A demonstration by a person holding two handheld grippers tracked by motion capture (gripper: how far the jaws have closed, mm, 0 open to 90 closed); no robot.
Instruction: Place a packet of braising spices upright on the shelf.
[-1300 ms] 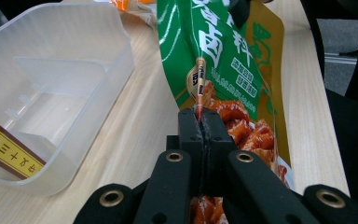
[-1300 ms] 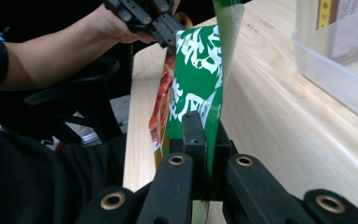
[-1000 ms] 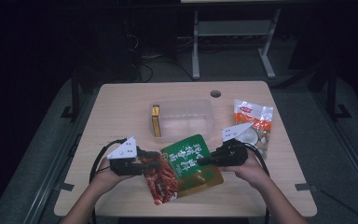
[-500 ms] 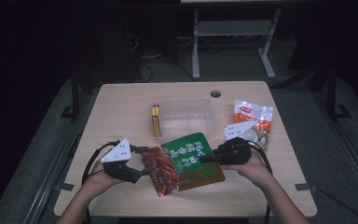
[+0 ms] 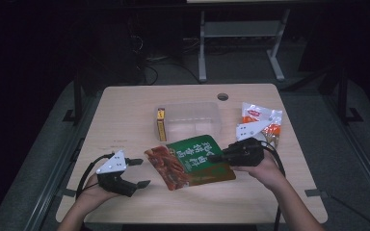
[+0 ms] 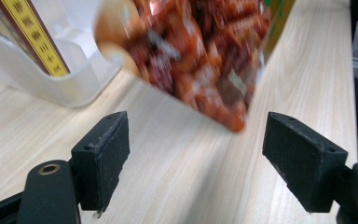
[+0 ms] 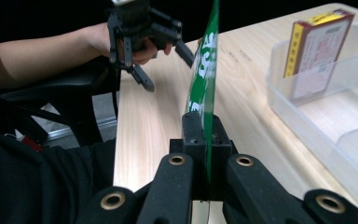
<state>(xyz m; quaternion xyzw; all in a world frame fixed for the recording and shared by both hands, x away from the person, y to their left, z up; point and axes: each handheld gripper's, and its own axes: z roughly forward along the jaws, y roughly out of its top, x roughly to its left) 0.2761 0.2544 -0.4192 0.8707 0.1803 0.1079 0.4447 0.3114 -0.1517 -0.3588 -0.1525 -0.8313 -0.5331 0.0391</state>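
My right gripper [image 5: 217,156] has its fingers clamped tight on the edge of the green snack pouch [image 5: 192,161], which hangs off them above the bench [image 5: 125,110], just in front of the clear tub [image 5: 192,118]. My left gripper [image 5: 137,172] stands with its fingers spread wide and nothing between them, just beside the pouch's red end but not touching it.

As I judge it, the step is to get this pouch into the tub, beside the narrow yellow-edged box [image 5: 161,123] leaning at its left wall. To do it well I should keep my right grip firm, because the pouch is floppy and droops. I would lift it high enough to clear the tub's near rim and bring it in over the free part. My left fingers can close on the loose end if it sags or catches.
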